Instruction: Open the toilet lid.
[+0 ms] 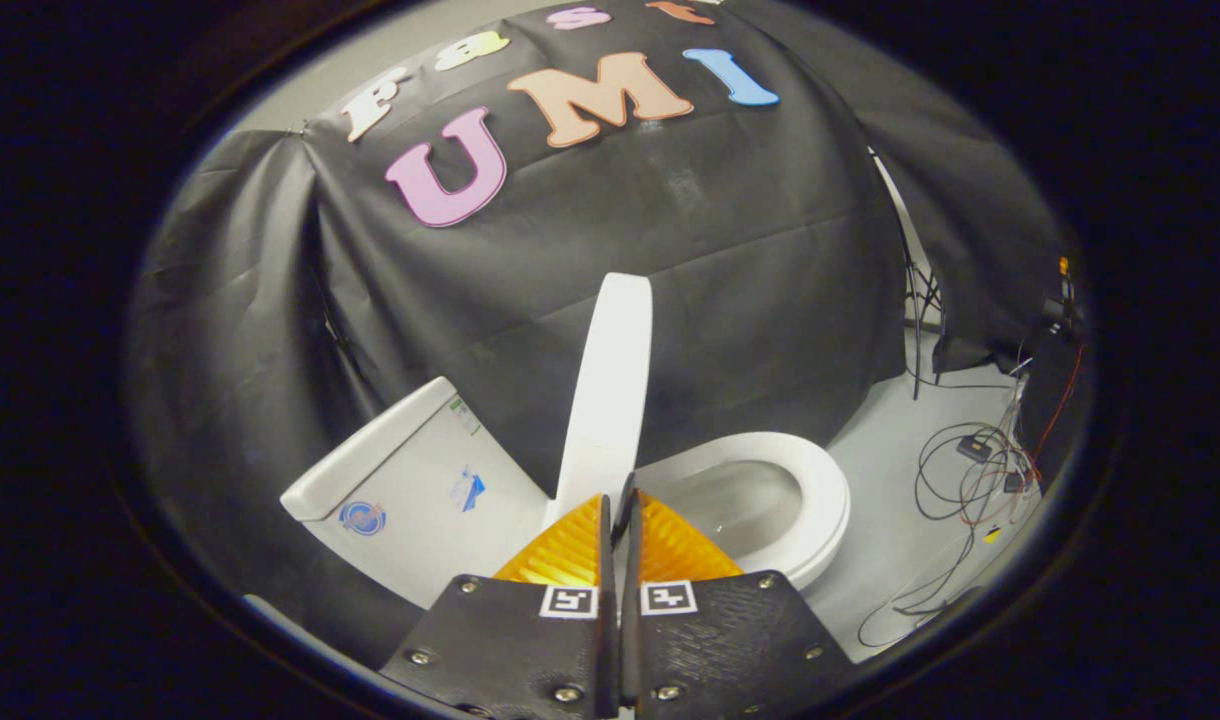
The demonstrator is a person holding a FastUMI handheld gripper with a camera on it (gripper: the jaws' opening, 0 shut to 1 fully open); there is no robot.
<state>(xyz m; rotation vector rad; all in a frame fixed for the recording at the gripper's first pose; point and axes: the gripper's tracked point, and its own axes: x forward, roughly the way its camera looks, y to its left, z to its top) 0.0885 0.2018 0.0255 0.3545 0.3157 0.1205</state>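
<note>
The white toilet lid (610, 400) stands raised, nearly upright, seen edge-on just ahead of my fingers. Its lower near edge runs down into the narrow gap between my two orange fingers (570, 550). My gripper (621, 495) is shut on that edge, both pads pressing on the lid. To the right of the lid the white seat ring (820, 480) lies flat and uncovered, with the bowl (740, 500) showing inside it. Left of the lid is the white tank (410, 480), with stickers on its side.
Black cloth walls stand behind and to the left of the toilet. Loose cables and small boxes (970, 470) lie on the grey floor (890, 540) to the right of the seat. A thin stand pole (910, 300) rises by the right wall.
</note>
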